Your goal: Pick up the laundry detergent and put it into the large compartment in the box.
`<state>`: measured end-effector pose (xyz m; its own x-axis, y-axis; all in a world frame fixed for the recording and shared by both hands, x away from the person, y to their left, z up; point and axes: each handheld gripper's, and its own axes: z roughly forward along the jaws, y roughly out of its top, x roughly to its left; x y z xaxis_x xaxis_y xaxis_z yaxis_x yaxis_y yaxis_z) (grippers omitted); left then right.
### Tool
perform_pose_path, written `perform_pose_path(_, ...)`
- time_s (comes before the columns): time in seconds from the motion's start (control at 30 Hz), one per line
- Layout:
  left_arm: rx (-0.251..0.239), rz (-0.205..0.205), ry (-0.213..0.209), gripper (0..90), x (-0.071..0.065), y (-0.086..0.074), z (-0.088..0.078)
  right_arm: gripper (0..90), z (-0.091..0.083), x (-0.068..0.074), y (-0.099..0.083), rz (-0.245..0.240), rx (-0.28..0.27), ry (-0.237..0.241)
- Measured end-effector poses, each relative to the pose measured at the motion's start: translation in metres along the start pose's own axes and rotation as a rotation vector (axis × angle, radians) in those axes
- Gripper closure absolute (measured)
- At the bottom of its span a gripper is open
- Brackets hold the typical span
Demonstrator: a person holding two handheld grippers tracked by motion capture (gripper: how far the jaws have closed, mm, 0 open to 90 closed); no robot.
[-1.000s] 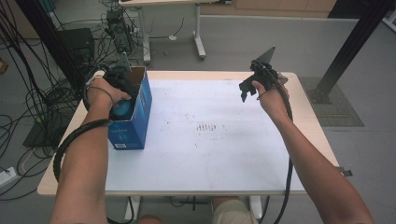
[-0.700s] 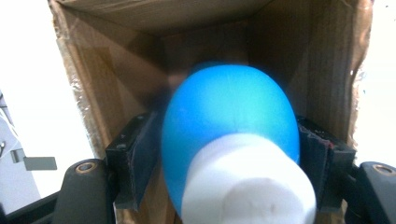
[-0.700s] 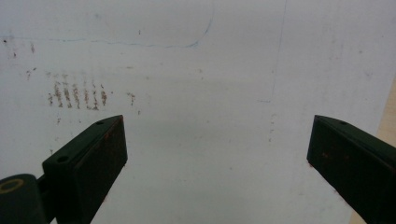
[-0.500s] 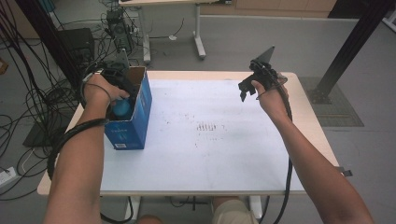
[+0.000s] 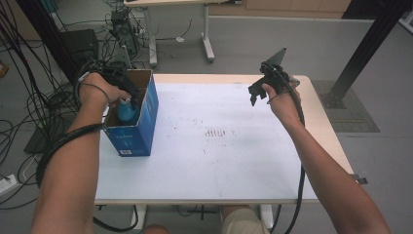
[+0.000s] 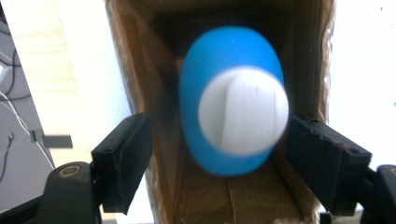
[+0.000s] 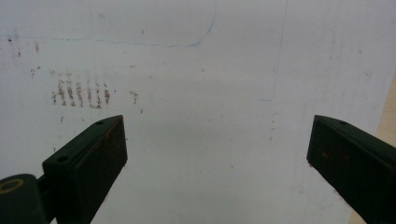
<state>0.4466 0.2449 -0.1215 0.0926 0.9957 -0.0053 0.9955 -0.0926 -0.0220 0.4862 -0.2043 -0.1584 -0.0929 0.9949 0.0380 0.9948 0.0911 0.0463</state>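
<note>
Close up in the left gripper view, the left gripper [image 6: 219, 154] hangs over an open blue cardboard box [image 5: 146, 114]. A blue bottle with a white cap [image 6: 233, 112] stands inside the box, cap up. The jaws have just been opening. They now stand apart, one on each side of the bottle, and the pads do not press on it. The left jaw sits outside the box wall, so the bottle looks let go.

This looks like the end of the step of putting the bottle into the box. The next move, I think, is to lift the gripper straight up so the jaws do not bump the cap or catch the box wall.

Farther across the white table top [image 5: 234, 161], the right gripper [image 5: 258, 92] is held up in the air with its jaws wide apart and nothing between them. Below it are some small brown smudges [image 7: 79, 93] and a faint blue pen line [image 7: 154, 44].

The box has a small white label low on its front, but the writing is too small to read.
</note>
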Motion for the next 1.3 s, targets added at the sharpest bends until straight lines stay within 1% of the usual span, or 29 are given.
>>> perform_pose_path(0.17, -0.016, -0.007, -0.028, 18.7, 0.006, -0.010, -0.012, 5.0, 0.000, 0.002, 0.001, -0.002, 0.004, 0.001)
perform_pose_path(0.3, -0.041, 0.015, -0.054, 16.2, 0.005, -0.018, -0.025, 4.9, 0.000, 0.005, 0.002, -0.004, 0.005, -0.002)
perform_pose_path(0.43, -0.060, 0.045, -0.080, 14.0, -0.002, -0.025, -0.034, 4.9, 0.001, 0.007, 0.003, -0.002, 0.007, -0.005)
perform_pose_path(0.5, -0.070, 0.066, -0.089, 13.6, -0.007, -0.027, -0.038, 4.9, 0.001, 0.009, 0.004, -0.004, 0.010, -0.007)
perform_pose_path(0.6, -0.078, 0.082, -0.095, 12.8, -0.014, -0.029, -0.042, 4.9, 0.002, 0.010, 0.004, -0.007, 0.011, -0.009)
perform_pose_path(0.7, -0.080, 0.092, -0.115, 12.5, -0.018, -0.030, -0.043, 4.9, 0.001, 0.010, 0.004, -0.004, 0.010, -0.009)
perform_pose_path(1.0, -0.093, 0.123, -0.124, 11.4, -0.034, -0.032, -0.047, 4.8, -0.002, 0.008, 0.005, 0.003, 0.010, -0.006)
perform_pose_path(1.13, -0.094, 0.138, -0.128, 11.4, -0.042, -0.033, -0.050, 4.8, -0.002, 0.008, 0.005, -0.002, 0.006, -0.003)
perform_pose_path(1.3, -0.098, 0.159, -0.134, 11.3, -0.049, -0.034, -0.053, 4.9, -0.002, 0.007, 0.007, 0.001, 0.015, 0.006)
